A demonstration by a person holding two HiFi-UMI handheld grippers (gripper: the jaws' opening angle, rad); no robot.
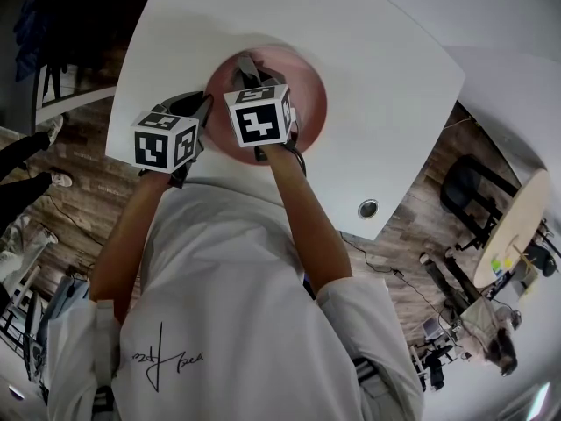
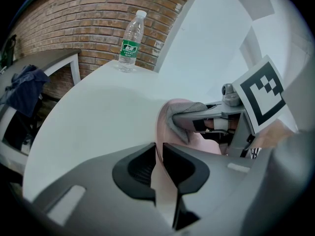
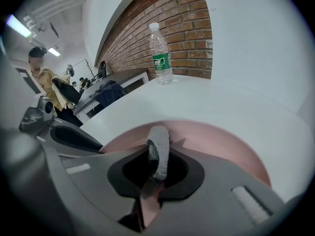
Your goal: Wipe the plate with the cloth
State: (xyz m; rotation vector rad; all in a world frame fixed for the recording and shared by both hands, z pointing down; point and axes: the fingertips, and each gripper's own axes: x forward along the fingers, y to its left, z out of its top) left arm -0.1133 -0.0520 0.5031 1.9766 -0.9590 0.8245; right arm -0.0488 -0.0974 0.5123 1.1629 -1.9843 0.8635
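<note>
Left gripper (image 2: 158, 154) clamps plate (image 3: 221, 136), right gripper (image 3: 158, 168) cloth (image 3: 158, 141); green bottle label (image 3: 161, 62) unreadable.

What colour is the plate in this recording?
Pale pink. The plate shows best in the right gripper view, behind the grey cloth.

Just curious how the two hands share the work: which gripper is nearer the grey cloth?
Right. The right gripper is shut on the cloth, over the pink plate. The left gripper is clamped on the plate's rim, apart from the cloth.
</note>
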